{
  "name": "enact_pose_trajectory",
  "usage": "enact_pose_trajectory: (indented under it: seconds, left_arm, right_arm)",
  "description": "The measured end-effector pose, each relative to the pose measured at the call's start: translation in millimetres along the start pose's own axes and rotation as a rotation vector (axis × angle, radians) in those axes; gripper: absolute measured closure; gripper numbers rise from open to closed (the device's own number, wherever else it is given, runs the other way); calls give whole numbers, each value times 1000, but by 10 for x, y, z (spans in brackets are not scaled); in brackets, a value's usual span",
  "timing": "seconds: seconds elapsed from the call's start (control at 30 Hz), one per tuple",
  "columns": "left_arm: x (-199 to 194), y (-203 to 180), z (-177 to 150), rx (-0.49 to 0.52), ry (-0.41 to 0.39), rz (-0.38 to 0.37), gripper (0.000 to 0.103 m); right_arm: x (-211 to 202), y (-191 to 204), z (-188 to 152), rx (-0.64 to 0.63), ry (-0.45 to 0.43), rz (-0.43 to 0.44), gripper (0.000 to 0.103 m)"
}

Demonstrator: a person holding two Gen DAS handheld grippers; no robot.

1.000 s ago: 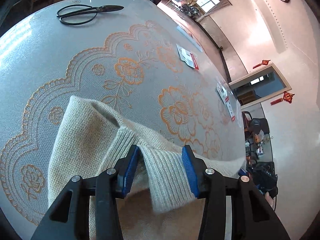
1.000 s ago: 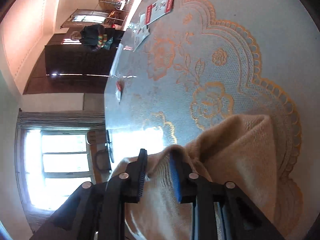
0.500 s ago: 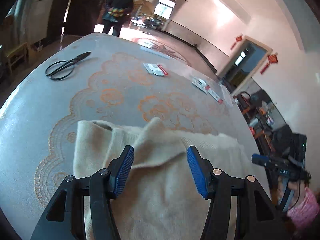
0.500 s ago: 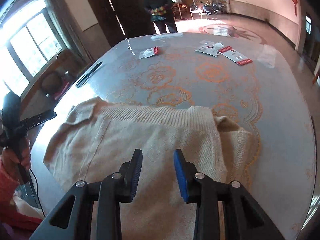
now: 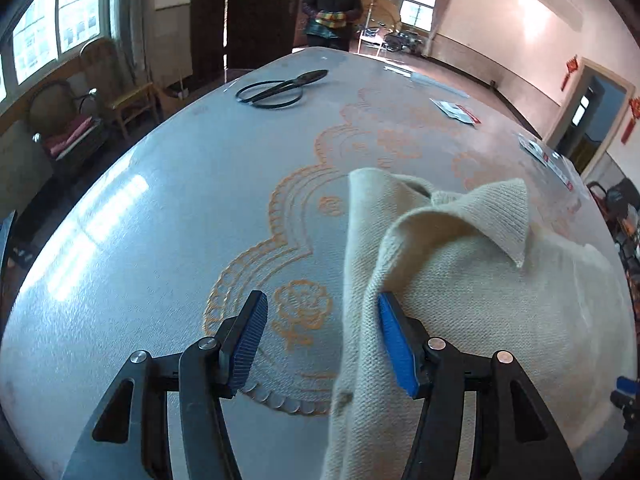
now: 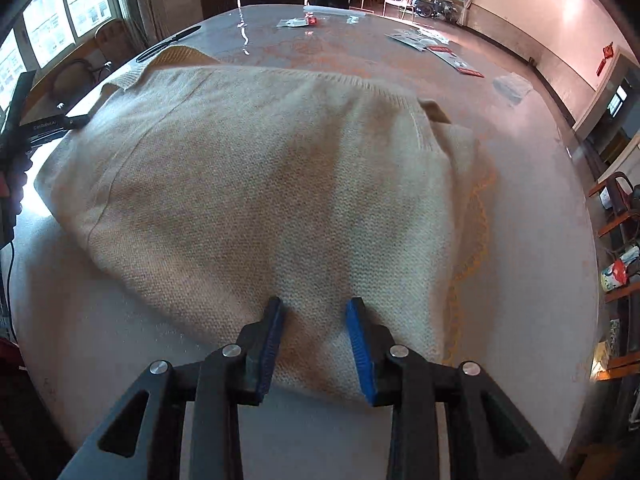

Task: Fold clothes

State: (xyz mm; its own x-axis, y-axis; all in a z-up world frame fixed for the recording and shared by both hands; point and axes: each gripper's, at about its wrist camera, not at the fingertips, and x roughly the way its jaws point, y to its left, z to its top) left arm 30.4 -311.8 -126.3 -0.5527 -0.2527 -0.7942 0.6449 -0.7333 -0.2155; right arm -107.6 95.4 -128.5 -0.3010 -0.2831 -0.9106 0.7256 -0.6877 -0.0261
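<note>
A round table under a pale cloth with an orange lace-and-flower pattern fills both views. At the left, bright windows and wooden chairs stand by the wall. Black scissors lie on the far part of the table. A person in a dark coat stands beyond the far edge. Small printed cards lie toward the right, where a doorway has red ornaments beside it. The cream knit sweater lies folded on the near side of the table, one ribbed edge turned up. The left tongs are spread, the right finger touching the sweater's left edge. The right tongs are spread over its near edge, pinching nothing.
</note>
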Motion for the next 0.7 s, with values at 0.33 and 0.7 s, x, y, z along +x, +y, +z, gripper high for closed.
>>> enact_pose_trajectory:
  seconds: [0.33,0.7]
  left_arm:
    - [-374,-662,-24,163,-79,-214,45]
    - [-279,-745,-547,397,60,-82,45]
  right_arm:
    - [-256,158,555,-74,-128,-69,70]
    - [-71,-5,-65,23,12,-38,68]
